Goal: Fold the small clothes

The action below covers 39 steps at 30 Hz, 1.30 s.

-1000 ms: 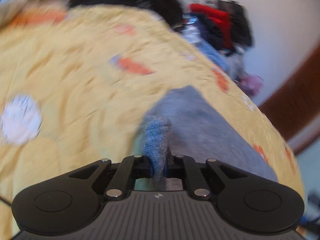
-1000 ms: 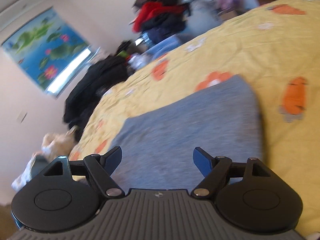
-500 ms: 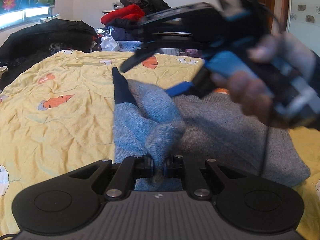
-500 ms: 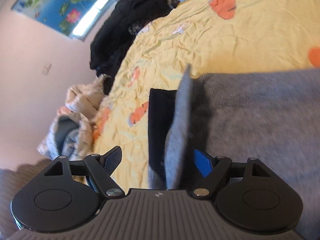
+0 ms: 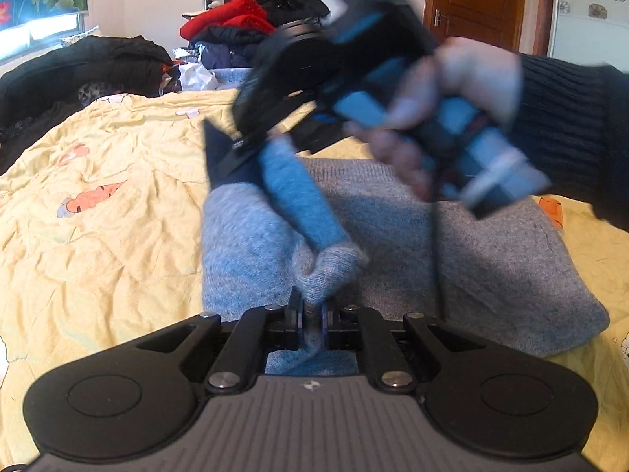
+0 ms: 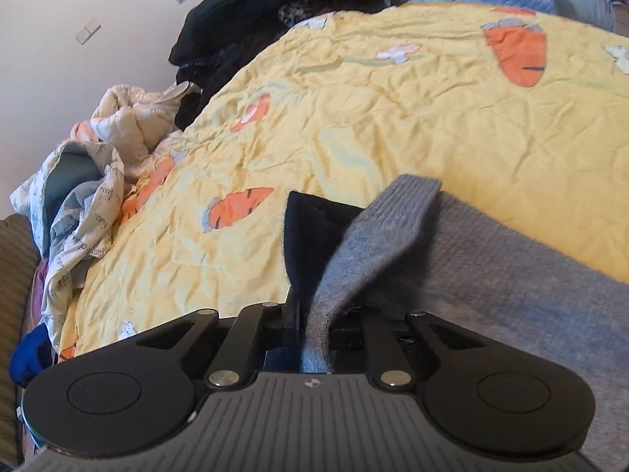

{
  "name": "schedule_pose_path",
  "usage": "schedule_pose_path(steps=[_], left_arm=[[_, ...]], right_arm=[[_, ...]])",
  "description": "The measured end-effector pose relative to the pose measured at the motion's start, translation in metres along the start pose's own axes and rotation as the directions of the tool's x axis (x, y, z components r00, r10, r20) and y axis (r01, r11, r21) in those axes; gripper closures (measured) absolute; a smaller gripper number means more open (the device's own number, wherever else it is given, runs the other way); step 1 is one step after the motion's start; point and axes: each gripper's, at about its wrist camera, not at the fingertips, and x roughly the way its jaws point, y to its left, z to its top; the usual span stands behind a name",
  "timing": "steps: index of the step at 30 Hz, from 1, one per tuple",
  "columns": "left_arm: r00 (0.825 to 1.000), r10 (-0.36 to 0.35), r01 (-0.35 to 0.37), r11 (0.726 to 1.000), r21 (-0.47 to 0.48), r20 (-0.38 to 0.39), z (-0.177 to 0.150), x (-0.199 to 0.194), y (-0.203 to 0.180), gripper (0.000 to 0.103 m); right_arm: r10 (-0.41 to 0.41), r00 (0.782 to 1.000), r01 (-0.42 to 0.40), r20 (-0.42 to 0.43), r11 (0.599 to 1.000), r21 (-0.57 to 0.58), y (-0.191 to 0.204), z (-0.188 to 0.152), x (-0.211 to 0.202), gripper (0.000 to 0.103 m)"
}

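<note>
The gray garment [image 5: 491, 259] lay on the yellow bed cover [image 5: 98, 216], near the front edge of the bed, and it already looked folded into a flat shape. One long part of it, a sleeve [image 5: 298, 204] as far as I could judge, was lifted off the cloth. The left tongs [image 5: 310, 320] were pressed together and pinched a thick fold of the gray knit close to the camera. The right tongs [image 6: 314, 328], held by a hand [image 5: 452, 114] in a dark ribbed cuff, had just been closing, and in the right wrist view they pinched the gray knit too, beside a dark blue piece [image 6: 314, 228] that I could not name for sure.

In my judgement the fold was in the middle: both ends of the lifted part were gripped, but it was not yet laid over the body of the garment, nor smoothed. A heap of other clothes [image 5: 251, 27] sat at the far side of the bed; whether they belong to the task I could not tell.
</note>
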Motion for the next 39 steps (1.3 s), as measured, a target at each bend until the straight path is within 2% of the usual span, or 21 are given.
schedule_pose_path(steps=[2,5,7,9,12,13,15,18,19,20,22,24,25,26,28,29,30,34,35,37,39], left_arm=[[1.000,-0.019,0.019,1.000,0.016,0.010,0.008,0.000,-0.003,0.096],[0.994,-0.097,0.095,0.994,0.057,0.046,0.021,-0.011,-0.025,0.096],[0.982,-0.173,0.166,0.981,0.100,0.070,0.031,-0.017,-0.046,0.096],[0.961,-0.266,0.255,0.957,0.135,0.071,0.039,-0.019,-0.071,0.096],[0.923,-0.384,0.375,0.911,0.171,0.023,0.041,-0.012,-0.107,0.097],[0.916,-0.402,0.395,0.900,0.182,0.001,0.038,-0.005,-0.118,0.097],[0.918,-0.387,0.396,0.898,0.193,-0.081,0.027,0.013,-0.136,0.097],[0.911,-0.386,0.410,0.889,0.203,-0.146,0.017,0.025,-0.141,0.097],[0.903,-0.399,0.426,0.880,0.212,-0.158,0.016,0.025,-0.138,0.096],[0.888,-0.425,0.455,0.864,0.216,-0.173,0.017,0.024,-0.133,0.096],[0.860,-0.479,0.508,0.836,0.208,-0.176,0.019,0.016,-0.122,0.096],[0.833,-0.531,0.553,0.807,0.208,-0.157,0.021,0.002,-0.108,0.095],[0.827,-0.545,0.563,0.797,0.218,-0.141,0.019,-0.007,-0.104,0.095],[0.835,-0.539,0.549,0.799,0.246,-0.112,0.019,-0.015,-0.098,0.093],[0.880,-0.472,0.456,0.811,0.366,-0.050,0.014,-0.025,-0.106,0.087],[0.894,-0.447,0.413,0.800,0.436,-0.028,0.010,-0.027,-0.113,0.083],[0.901,-0.434,0.389,0.784,0.484,-0.020,0.005,-0.028,-0.120,0.082],[0.914,-0.404,0.359,0.752,0.554,-0.044,-0.007,-0.011,-0.139,0.080],[0.914,-0.401,0.362,0.745,0.561,-0.057,-0.008,-0.004,-0.144,0.080],[0.903,-0.416,0.398,0.723,0.565,-0.103,-0.011,0.012,-0.154,0.079],[0.912,-0.392,0.389,0.737,0.552,-0.120,-0.013,0.023,-0.163,0.080]], right_arm=[[0.005,0.999,-0.005,0.041,1.000,0.007,-0.012,-0.007,-0.024,0.084],[-0.004,0.994,0.004,0.109,1.000,0.003,-0.030,-0.021,-0.072,0.085],[-0.027,0.988,0.027,0.151,1.000,0.003,-0.044,-0.030,-0.109,0.085],[-0.051,0.981,0.049,0.188,0.999,0.015,-0.062,-0.040,-0.148,0.085],[-0.109,0.975,0.102,0.193,0.994,0.044,-0.096,-0.058,-0.190,0.085],[-0.128,0.976,0.118,0.178,0.991,0.067,-0.111,-0.066,-0.197,0.085],[-0.153,0.977,0.132,0.147,0.981,0.140,-0.141,-0.083,-0.199,0.084],[-0.203,0.973,0.174,0.108,0.957,0.231,-0.168,-0.112,-0.192,0.077],[-0.214,0.970,0.182,0.113,0.952,0.246,-0.171,-0.120,-0.193,0.071],[-0.219,0.967,0.180,0.131,0.949,0.259,-0.173,-0.125,-0.195,0.060],[-0.252,0.950,0.194,0.186,0.940,0.281,-0.175,-0.128,-0.208,0.045],[-0.292,0.920,0.208,0.260,0.929,0.307,-0.176,-0.125,-0.223,0.041],[-0.295,0.908,0.199,0.297,0.928,0.314,-0.177,-0.123,-0.230,0.041],[-0.284,0.904,0.181,0.320,0.932,0.315,-0.177,-0.119,-0.234,0.040],[-0.246,0.915,0.150,0.321,0.943,0.297,-0.176,-0.111,-0.233,0.039],[-0.238,0.921,0.151,0.307,0.947,0.283,-0.176,-0.107,-0.228,0.039],[-0.235,0.928,0.158,0.289,0.951,0.266,-0.174,-0.102,-0.221,0.039],[-0.230,0.946,0.172,0.230,0.954,0.247,-0.174,-0.092,-0.193,0.039],[-0.227,0.948,0.173,0.223,0.956,0.237,-0.172,-0.090,-0.187,0.039],[-0.241,0.943,0.198,0.228,0.960,0.196,-0.168,-0.089,-0.178,0.041],[-0.282,0.939,0.252,0.196,0.954,0.164,-0.169,-0.088,-0.168,0.062]])
